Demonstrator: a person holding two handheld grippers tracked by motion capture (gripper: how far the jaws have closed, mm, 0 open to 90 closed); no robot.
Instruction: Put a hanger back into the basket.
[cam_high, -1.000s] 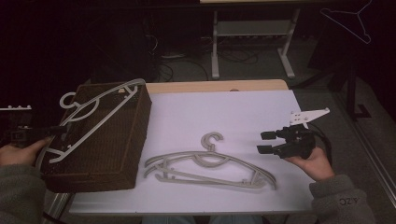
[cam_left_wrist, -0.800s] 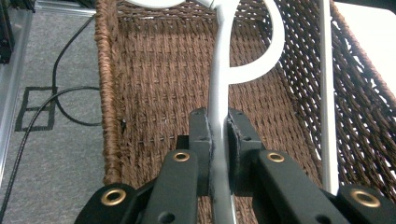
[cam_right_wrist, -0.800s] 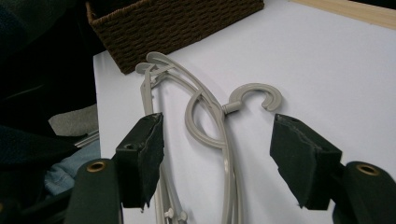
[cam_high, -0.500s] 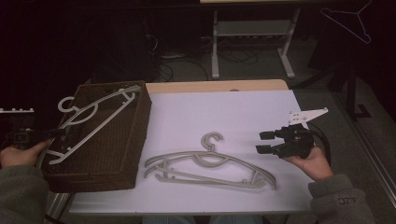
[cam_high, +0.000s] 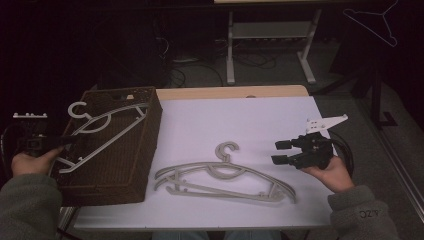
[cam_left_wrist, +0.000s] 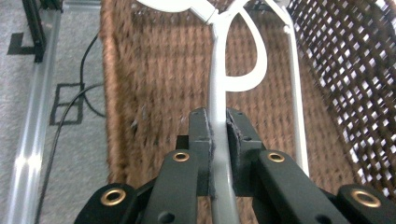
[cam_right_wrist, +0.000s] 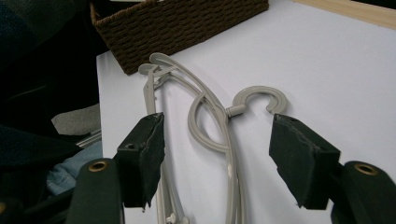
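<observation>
Gripping a white plastic hanger (cam_high: 102, 132) in our left gripper (cam_high: 62, 141), we are keeping its jaws clamped tight on the hanger's thin arm, as the left gripper view shows the pads (cam_left_wrist: 201, 140) pressing both sides of it. That hanger is lying across the top of the brown wicker basket (cam_high: 135, 170) at the left side of the white table (cam_high: 240, 125). We are holding our right gripper (cam_high: 281, 152) with its jaws spread wide and nothing between them, just above the table. A second, grey hanger (cam_high: 225, 177) is lying flat on the table between the basket and this gripper.
</observation>
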